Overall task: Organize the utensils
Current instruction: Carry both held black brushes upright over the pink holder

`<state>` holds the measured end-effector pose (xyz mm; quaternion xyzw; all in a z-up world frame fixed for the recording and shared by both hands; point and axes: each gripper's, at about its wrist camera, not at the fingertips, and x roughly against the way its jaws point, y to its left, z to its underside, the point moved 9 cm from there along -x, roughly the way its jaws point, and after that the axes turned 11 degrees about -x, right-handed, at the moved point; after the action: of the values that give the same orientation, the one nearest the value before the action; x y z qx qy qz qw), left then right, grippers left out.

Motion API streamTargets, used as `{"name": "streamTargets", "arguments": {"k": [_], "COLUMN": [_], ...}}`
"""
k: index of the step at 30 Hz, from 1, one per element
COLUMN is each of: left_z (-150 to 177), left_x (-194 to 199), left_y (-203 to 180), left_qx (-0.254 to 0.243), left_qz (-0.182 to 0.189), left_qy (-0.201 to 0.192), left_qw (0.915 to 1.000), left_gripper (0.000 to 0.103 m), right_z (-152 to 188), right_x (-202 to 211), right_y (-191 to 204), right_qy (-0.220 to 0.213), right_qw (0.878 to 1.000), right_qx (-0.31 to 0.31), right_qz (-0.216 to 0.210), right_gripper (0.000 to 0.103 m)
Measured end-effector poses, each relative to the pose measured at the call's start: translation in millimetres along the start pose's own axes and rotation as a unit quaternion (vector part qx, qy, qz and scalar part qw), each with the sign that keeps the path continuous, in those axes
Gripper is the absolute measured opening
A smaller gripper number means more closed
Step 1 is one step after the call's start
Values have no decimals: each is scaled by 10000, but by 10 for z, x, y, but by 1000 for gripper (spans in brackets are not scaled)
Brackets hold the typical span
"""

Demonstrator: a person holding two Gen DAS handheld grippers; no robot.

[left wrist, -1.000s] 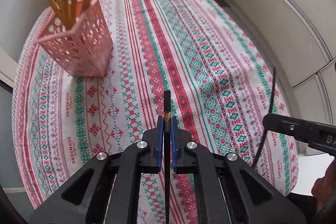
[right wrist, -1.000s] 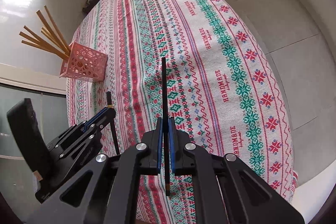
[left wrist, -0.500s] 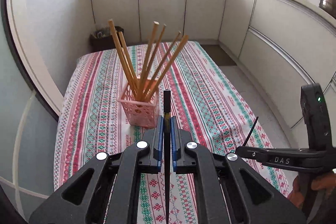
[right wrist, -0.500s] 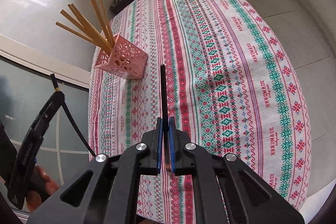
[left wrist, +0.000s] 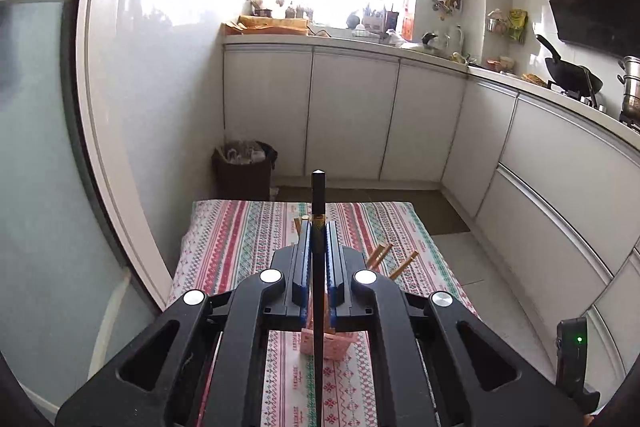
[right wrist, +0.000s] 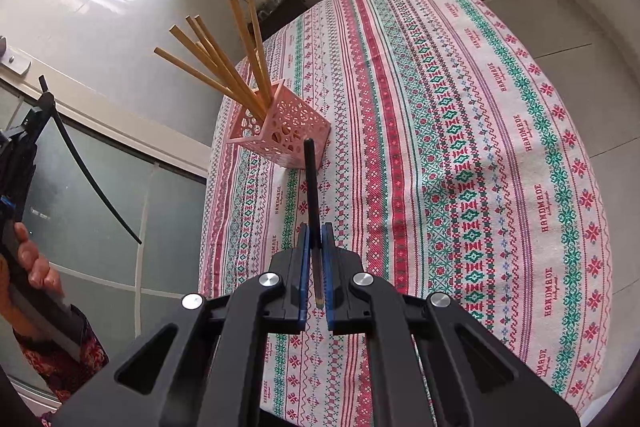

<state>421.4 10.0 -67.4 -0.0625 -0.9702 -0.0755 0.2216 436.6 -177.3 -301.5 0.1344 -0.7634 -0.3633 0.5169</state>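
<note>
The pink lattice holder (right wrist: 282, 131) stands close to the left edge of the surface (right wrist: 460, 131), with a broad stretch of patterned cloth open to its right and toward the far end. Wooden chopsticks (right wrist: 224, 67) fan out of it, leaning up and to the left, so the space above its mouth is partly taken. The right tongs (right wrist: 316, 227) are clamped on a black chopstick (right wrist: 310, 179) that points forward, its far tip lying in line with the holder's near corner. The left tongs (left wrist: 318, 223) are likewise pinched shut on a second black chopstick (left wrist: 318, 195), raised well above the surface; in the right wrist view that chopstick (right wrist: 92, 171) curves down from the hand (right wrist: 32, 263) at the left border. From the left wrist view the holder (left wrist: 340, 345) is mostly hidden behind the tongs' frame, with only its lower part and a few wooden tips (left wrist: 404, 259) showing. How many wooden sticks it carries is hard to count. The cloth is striped in red, green and white. White cabinets (left wrist: 352, 115) run along the far and right walls, a dark bin (left wrist: 244, 167) sits on the floor beyond the surface, and a bright window washes out the far counter.
</note>
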Motion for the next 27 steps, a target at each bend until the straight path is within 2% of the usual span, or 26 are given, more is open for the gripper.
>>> {"name": "streamTargets", "arguments": {"k": [11, 27], "left_z": [-125, -146], "left_x": [-214, -380], "left_y": [125, 127], "left_qx": [102, 181], "left_qz": [-284, -330], "left_qy": [-182, -230], "left_qw": [9994, 9990], "left_gripper": [6, 6], "right_z": [-6, -23], "right_x": [58, 56], "right_y": [-91, -107], "right_qy": [-11, 3], "right_qw": [10000, 10000], "right_qx": [-62, -49], "right_qz": [62, 66], "right_gripper": [6, 6]}}
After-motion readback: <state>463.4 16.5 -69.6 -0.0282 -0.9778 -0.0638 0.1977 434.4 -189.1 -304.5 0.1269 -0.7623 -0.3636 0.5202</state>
